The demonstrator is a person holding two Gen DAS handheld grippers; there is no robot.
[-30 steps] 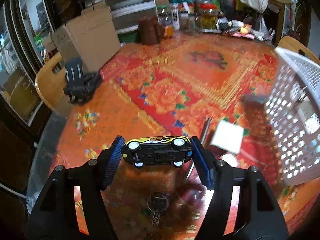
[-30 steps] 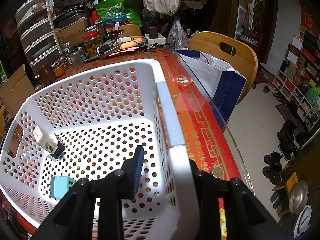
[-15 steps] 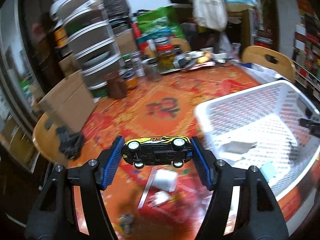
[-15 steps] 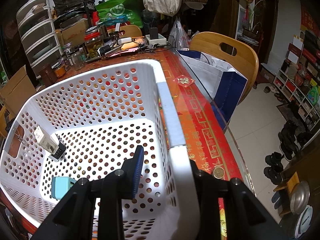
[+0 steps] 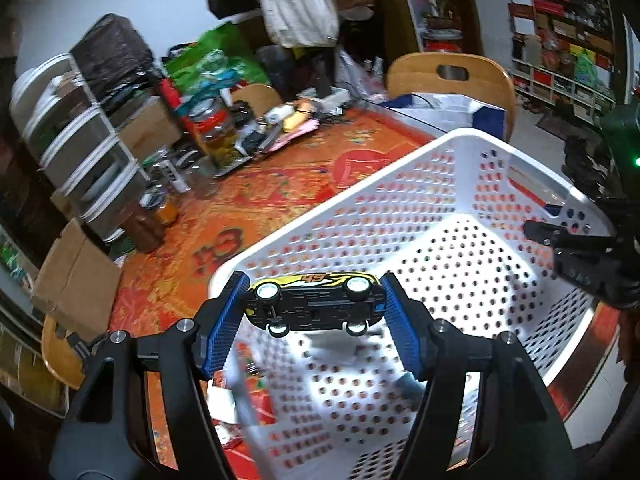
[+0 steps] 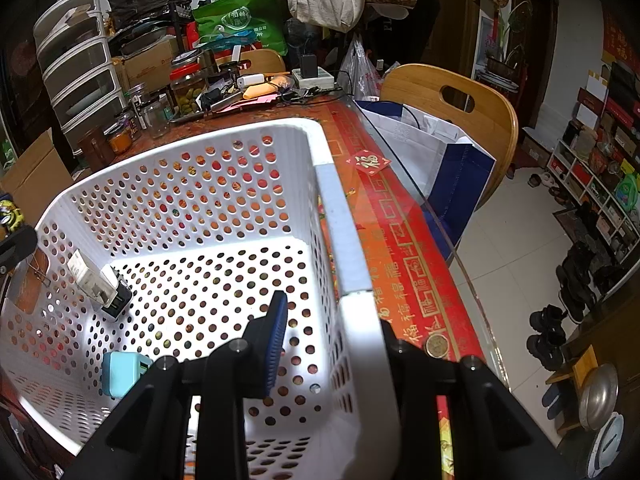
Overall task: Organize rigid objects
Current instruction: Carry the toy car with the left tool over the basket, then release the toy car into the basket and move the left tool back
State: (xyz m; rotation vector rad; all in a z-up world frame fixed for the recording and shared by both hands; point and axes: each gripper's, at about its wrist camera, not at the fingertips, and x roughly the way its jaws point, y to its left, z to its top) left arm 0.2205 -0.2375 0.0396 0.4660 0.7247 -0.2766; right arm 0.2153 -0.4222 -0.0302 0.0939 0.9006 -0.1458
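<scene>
The left gripper (image 5: 314,312) is clamped on a toy car (image 5: 314,304), its 2 blue pads pressing nose and tail; the car lies on its side, black underside and 4 white wheels toward the camera, yellow body above. It hangs at lower centre of the left wrist view, over the near rim of the white perforated basket (image 5: 460,148) that fills the right half of that frame. The right gripper (image 6: 332,344) is closed on the basket's right-hand wall, 1 blue pad inside, the other finger outside, low in its own view.

Inside the basket, a white plug adapter (image 6: 94,280) and a pale blue charger (image 6: 120,372) lie at lower left.

This looks like the carry-and-drop step: the car should go further over the basket floor, clear of the chargers, before the pads part, while the right gripper steadies the basket.
</scene>
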